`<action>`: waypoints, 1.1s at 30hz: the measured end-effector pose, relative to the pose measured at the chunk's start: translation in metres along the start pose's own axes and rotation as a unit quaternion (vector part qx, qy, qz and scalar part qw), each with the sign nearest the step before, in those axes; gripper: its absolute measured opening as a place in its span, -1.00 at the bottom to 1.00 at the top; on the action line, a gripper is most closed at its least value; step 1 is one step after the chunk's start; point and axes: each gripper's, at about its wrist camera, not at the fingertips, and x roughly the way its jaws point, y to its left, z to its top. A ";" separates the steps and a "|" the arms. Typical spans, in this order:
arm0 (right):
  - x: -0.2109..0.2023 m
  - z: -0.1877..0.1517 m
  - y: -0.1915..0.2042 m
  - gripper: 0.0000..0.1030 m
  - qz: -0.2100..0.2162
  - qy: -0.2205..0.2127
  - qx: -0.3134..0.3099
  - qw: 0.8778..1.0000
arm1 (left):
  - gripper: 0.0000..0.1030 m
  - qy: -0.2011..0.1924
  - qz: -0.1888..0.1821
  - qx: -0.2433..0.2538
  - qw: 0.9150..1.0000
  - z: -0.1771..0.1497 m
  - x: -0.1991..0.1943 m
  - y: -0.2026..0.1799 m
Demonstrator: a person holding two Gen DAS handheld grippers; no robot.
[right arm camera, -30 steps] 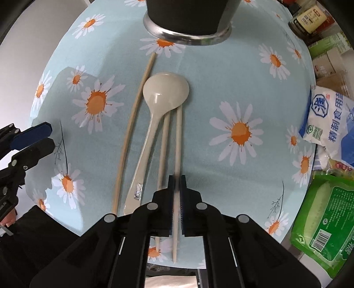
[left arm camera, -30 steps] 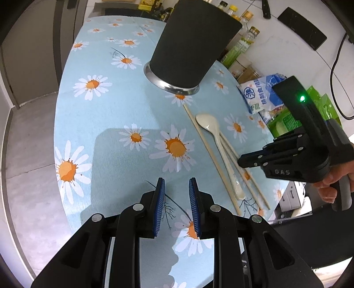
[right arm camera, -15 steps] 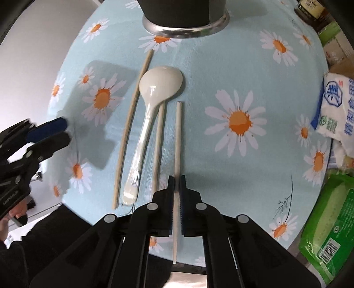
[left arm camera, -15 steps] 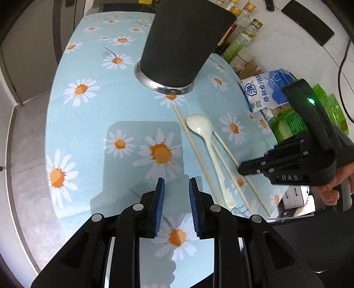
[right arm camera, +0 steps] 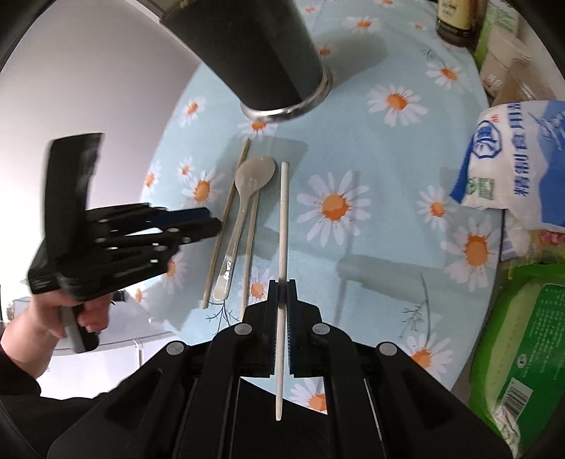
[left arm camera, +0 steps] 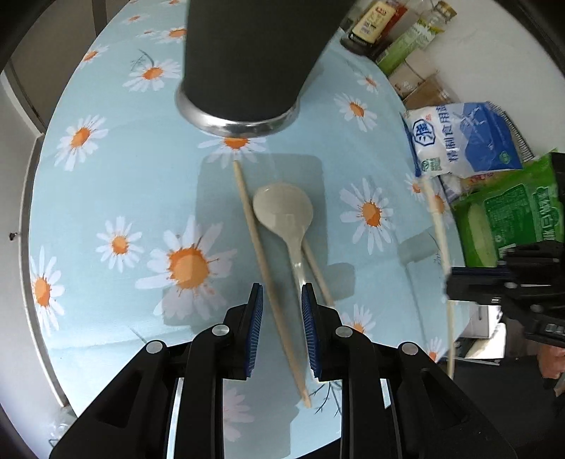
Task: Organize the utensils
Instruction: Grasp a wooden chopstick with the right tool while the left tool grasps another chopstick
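A black utensil cup (left arm camera: 247,53) (right arm camera: 254,53) with a steel base rim stands on the daisy tablecloth. In front of it lie a pale spoon (left arm camera: 282,212) (right arm camera: 254,173) and two chopsticks (left arm camera: 254,226) (left arm camera: 316,268). My left gripper (left arm camera: 281,303) (right arm camera: 212,220) hovers open over the longer chopstick and the spoon's handle, which show between its blue pads. My right gripper (right arm camera: 281,293) (left arm camera: 450,282) is shut on a third chopstick (right arm camera: 282,219) (left arm camera: 438,226), held off the table to the right of the spoon.
A blue-and-white salt bag (left arm camera: 466,141) (right arm camera: 512,159) and a green packet (left arm camera: 512,219) (right arm camera: 522,335) crowd the table's right edge. Bottles and boxes (left arm camera: 374,21) stand behind the cup. A person's hand (right arm camera: 88,314) holds the left gripper's handle.
My right gripper has lifted its chopstick off the cloth and carried it right. The left gripper has slid right, from bare cloth to over the long chopstick and spoon handle.
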 end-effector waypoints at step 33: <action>-0.044 0.009 -0.027 -0.90 0.135 -0.075 -0.023 0.988 | -0.93 0.037 0.059 -0.146 0.987 0.022 0.012 0.021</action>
